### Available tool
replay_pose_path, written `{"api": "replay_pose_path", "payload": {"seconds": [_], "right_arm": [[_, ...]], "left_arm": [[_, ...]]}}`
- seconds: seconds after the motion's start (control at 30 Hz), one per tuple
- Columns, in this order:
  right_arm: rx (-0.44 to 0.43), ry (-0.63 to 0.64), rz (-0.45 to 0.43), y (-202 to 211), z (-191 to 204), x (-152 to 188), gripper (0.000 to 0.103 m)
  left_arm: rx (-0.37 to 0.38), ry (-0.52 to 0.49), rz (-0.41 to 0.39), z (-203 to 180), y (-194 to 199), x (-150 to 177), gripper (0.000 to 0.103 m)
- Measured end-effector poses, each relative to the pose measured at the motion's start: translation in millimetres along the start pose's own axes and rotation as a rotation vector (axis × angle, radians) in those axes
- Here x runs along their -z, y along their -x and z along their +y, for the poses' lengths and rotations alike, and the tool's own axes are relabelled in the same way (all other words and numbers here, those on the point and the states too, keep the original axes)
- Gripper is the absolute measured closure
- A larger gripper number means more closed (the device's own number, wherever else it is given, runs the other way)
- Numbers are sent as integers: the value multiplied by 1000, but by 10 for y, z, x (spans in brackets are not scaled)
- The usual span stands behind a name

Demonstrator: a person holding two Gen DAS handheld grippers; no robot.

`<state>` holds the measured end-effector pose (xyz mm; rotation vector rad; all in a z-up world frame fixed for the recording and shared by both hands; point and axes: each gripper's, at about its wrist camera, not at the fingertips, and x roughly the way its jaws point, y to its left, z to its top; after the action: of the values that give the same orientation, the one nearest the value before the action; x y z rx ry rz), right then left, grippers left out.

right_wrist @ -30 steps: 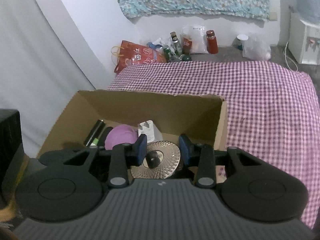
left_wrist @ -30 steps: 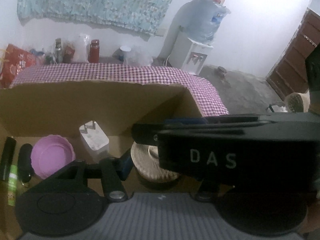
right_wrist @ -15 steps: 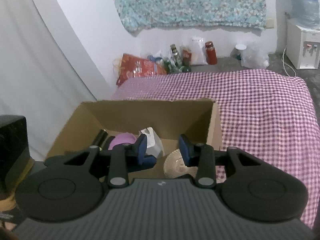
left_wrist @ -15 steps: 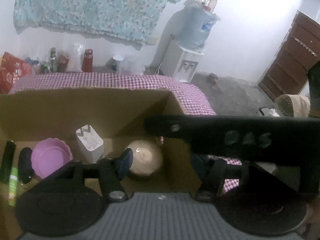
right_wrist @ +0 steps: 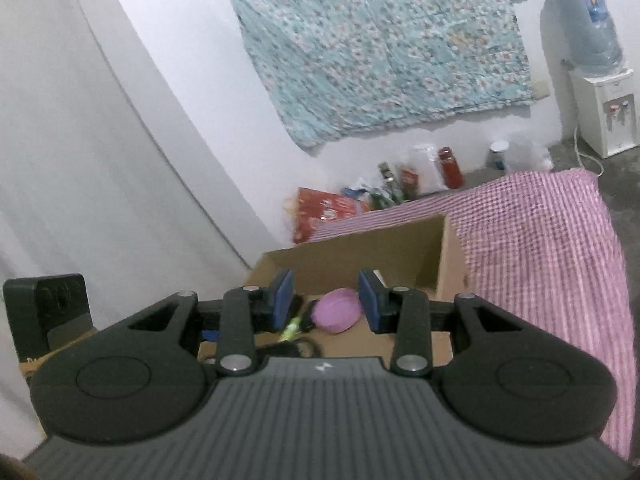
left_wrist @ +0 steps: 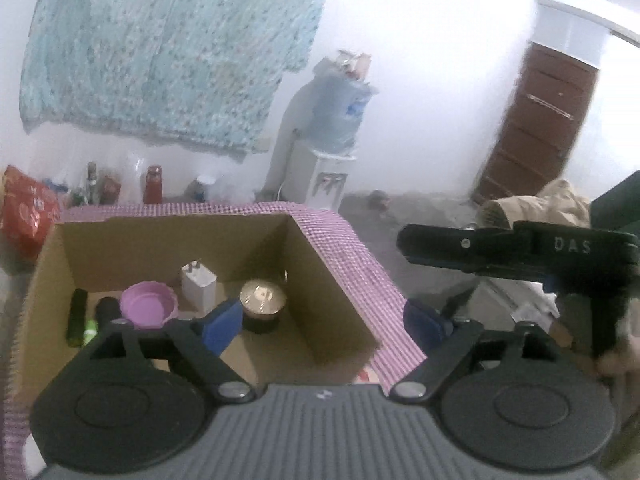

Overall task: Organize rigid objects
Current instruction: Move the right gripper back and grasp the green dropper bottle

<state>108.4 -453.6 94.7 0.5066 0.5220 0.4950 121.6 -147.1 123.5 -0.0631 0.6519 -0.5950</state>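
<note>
— Both grippers now sit back from the brown cardboard box (left_wrist: pixel 188 240); the left gripper (left_wrist: pixel 324 322) has just been opening, jaws spread, nothing between them.
— And the round ribbed metal disc (left_wrist: pixel 262 298)?
— Lying flat inside the box, beside the white plug adapter (left_wrist: pixel 199 282). Right gripper (right_wrist: pixel 326 302) is part-open, empty; best clear the rim before fetching more.

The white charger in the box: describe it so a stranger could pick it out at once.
Find the open cardboard box on the purple checked cloth. Against its back wall, between the purple lid and the round gold-topped tin, stands the white charger. It is the only white, blocky thing in the box, with two metal prongs sticking up from its top.
</note>
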Motion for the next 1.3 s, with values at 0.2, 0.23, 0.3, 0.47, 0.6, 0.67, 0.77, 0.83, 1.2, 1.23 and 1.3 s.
{"api": "replay_pose_path", "payload": {"seconds": [0.2, 0.23, 0.3, 0.47, 0.6, 0.67, 0.77, 0.83, 1.2, 1.23, 1.3], "right_arm": [[-60, -63, -25, 499, 102, 533, 65], [-69, -79, -20, 540, 112, 642, 65], [-80, -114, -2, 557, 120, 822, 63], [-91, -170, 102, 312, 182, 1211, 63], [-96, -180, 182, -36, 313, 1340, 63], [-95, -162, 212, -247, 419, 1345, 63], [-76, -103, 249, -526, 576, 1323, 63], [-54, -41, 270, -689, 708, 1314, 63], [-44, 218, 335, -1374, 1177, 1160, 72], [-48, 224, 339, -1404, 1193, 1159, 73], [-53, 235, 344, -1474, 1216, 1157, 77]], "left_arm": [[-64, -63, 19, 53, 481, 467, 11], [-87, -66, 28, 81, 531, 569, 11], [-126, -69, 47, 141, 581, 736, 11], [-197, -54, 95, 289, 508, 1091, 11], [-235, -77, 109, 307, 353, 1302, 12], [-255, -92, 101, 298, 291, 1381, 12], [-284, -94, 87, 334, 190, 1421, 18], [-316, -112, 70, 351, 152, 1441, 22], [-416, -102, 56, 533, -18, 1496, 42], [-418, -96, 56, 552, -29, 1496, 42], [-417, -82, 56, 589, -49, 1495, 42]]}}
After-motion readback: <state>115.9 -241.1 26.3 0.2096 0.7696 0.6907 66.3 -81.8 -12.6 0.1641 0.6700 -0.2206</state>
